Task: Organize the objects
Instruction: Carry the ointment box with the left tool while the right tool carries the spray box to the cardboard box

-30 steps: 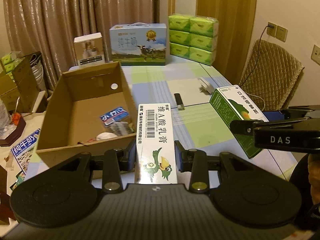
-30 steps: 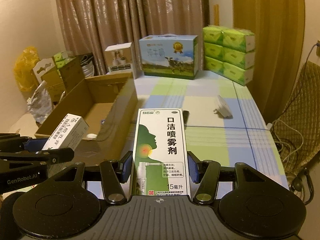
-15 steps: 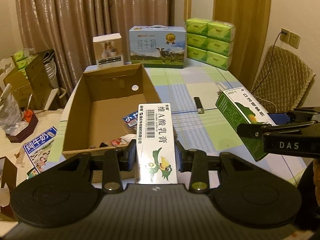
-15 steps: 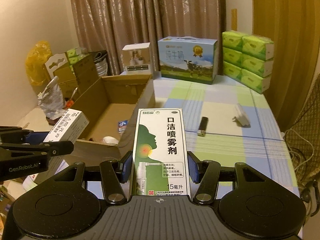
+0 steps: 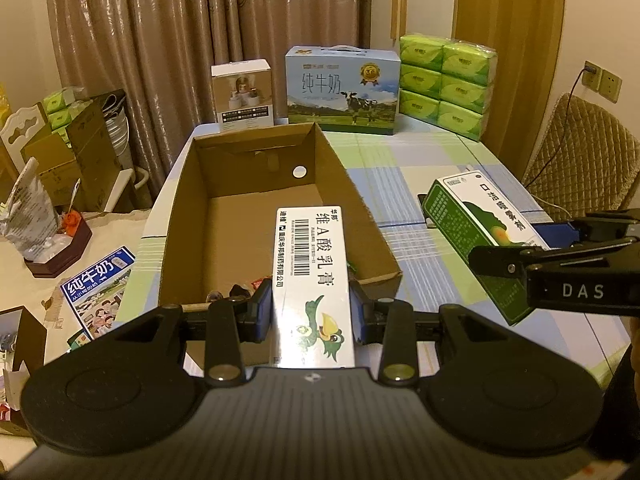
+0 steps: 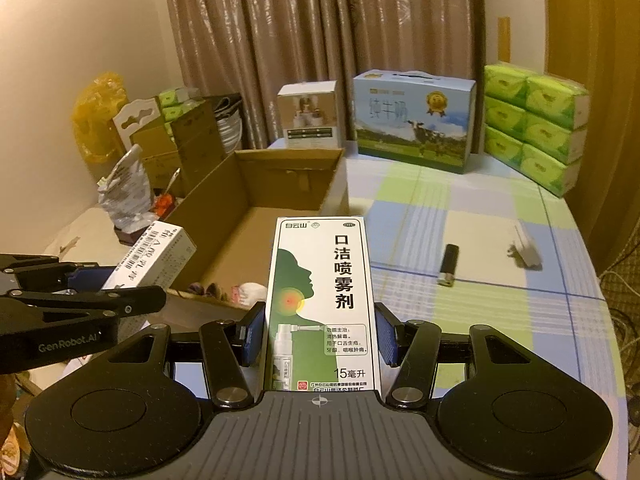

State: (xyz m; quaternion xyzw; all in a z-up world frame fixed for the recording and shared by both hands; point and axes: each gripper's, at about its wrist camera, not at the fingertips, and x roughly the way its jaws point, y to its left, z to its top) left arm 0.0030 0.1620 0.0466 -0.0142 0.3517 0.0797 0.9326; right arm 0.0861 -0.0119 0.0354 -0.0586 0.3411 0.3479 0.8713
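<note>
We hold one small carton in each tool above the near end of the open cardboard box.

Nearest us, our left tool [image 5: 311, 312] is clamped on the sides of the white ointment carton [image 5: 310, 276], which pokes out over the near edge of the cardboard box [image 5: 348, 184]. Our right tool [image 6: 320, 336] grips the green-and-white spray carton [image 6: 320, 296] the same way, just beside the box's right wall and above the checked surface [image 6: 460, 312]. A few small packets lie at the box's near end. Farther out on the surface we see a black lighter [image 6: 448, 266] and a white plug [image 6: 526, 250], well apart from the box. At the far edge stand a milk carton case [image 5: 342, 90], a small white box [image 5: 243, 96] and stacked green tissue packs [image 5: 446, 84].
</note>
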